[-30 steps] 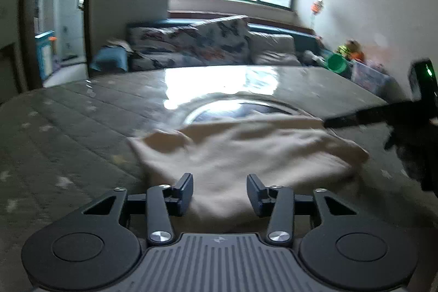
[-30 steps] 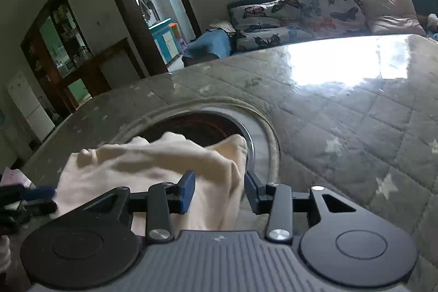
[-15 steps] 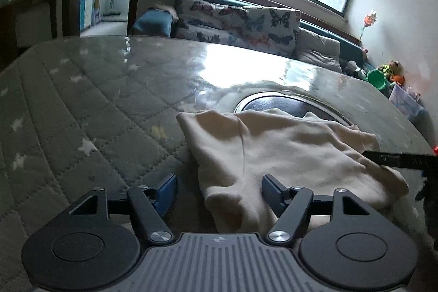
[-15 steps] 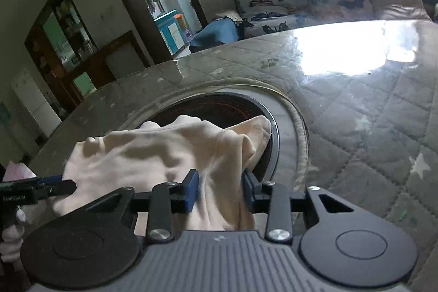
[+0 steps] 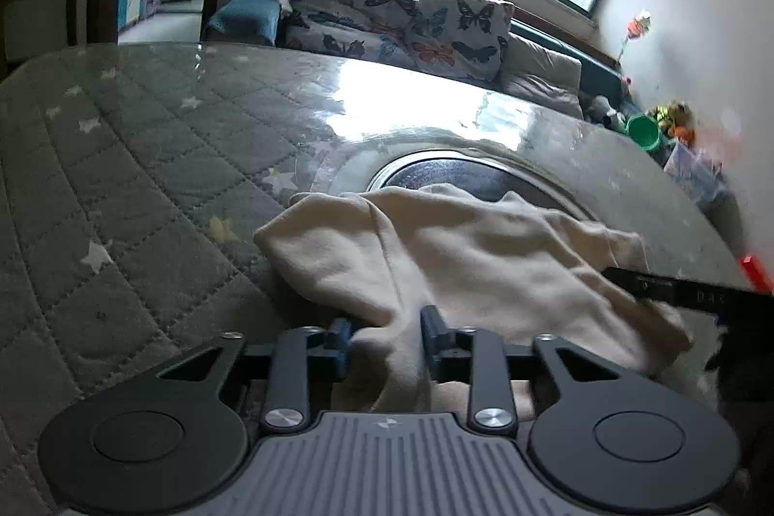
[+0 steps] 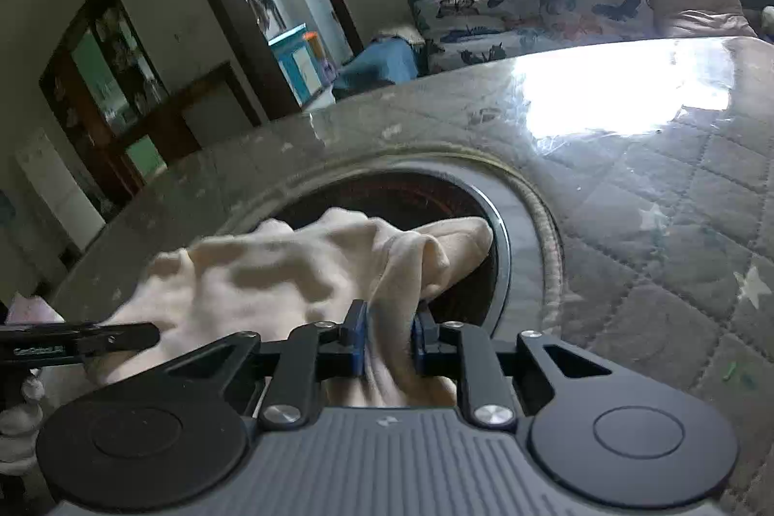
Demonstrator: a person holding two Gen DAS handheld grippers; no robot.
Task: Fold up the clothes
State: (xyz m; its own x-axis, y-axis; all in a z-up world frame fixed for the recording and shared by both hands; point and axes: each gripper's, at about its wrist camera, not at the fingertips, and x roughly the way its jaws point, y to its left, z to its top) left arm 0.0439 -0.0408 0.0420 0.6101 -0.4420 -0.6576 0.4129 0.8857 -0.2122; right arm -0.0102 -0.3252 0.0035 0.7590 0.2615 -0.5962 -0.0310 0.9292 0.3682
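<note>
**Both grippers pinching a cream garment over the quilted surface**

Nearest each lens, the jaws are closing narrow on cloth; the left gripper (image 5: 384, 339) is holding a bunched fold of the cream garment (image 5: 464, 255) at its near edge, and the right gripper (image 6: 387, 337) is clamping a gathered ridge of the same garment (image 6: 271, 269) at the opposite end; each gripper's fingers are showing in the other's view as a dark bar at the cloth's side.

The garment is lying rumpled between the two grips, sagging and creasing freely; it is looking soft, light and limp, a fleecy knit that should not slip much in the pads, though a thick bunched pinch could shed layers; judging by this, an edge or corner taken in a single flat layer would be giving better control than the wads now held.

Under and beyond it, the quilted star-patterned surface (image 5: 121, 177) under a glossy clear cover is carrying the cloth; the garment is partly overlapping a round dark recess (image 6: 411, 197) set in that surface, whose contents I cannot tell.

Farther off, a sofa with butterfly cushions (image 5: 411, 22) is standing under the window; a green bucket (image 5: 642, 131) is sitting by the wall, its contents unseen.
</note>
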